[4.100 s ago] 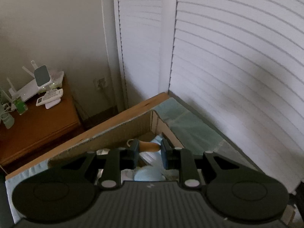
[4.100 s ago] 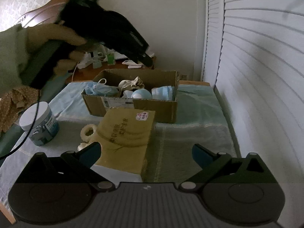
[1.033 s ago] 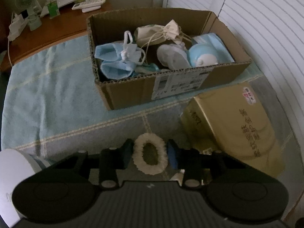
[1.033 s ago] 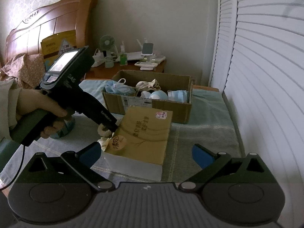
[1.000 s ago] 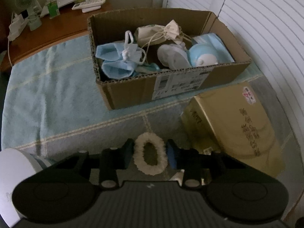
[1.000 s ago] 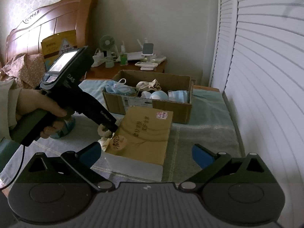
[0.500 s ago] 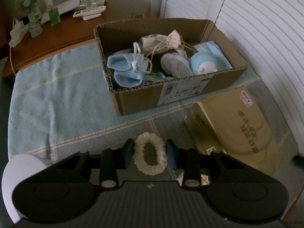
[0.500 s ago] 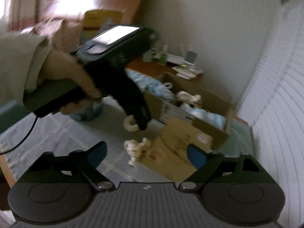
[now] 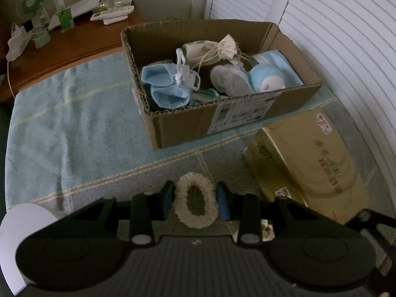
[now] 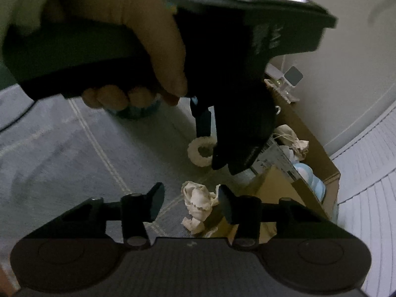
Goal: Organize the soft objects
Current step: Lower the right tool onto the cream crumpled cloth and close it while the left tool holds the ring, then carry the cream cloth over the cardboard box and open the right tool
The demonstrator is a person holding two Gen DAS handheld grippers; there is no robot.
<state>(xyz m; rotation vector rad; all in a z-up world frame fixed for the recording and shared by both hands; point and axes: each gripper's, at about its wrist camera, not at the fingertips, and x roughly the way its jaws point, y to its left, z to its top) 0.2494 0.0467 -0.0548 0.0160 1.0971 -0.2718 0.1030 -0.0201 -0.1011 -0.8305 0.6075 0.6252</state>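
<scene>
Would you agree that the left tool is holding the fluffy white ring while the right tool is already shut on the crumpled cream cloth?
Not quite. The left tool does hold the fluffy white ring, but the right tool is open: in the right wrist view its fingers stand apart on either side of the crumpled cream cloth, not clamped on it.

Nothing reads clearly: the gold box [image 9: 311,170] carries illegible characters, and the cardboard box [image 9: 188,126] a blurred shipping label [image 9: 241,115].

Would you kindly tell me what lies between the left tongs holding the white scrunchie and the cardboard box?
In the left wrist view, only bare towel lies between the left tongs, shut on the white scrunchie, and the cardboard box.
</scene>
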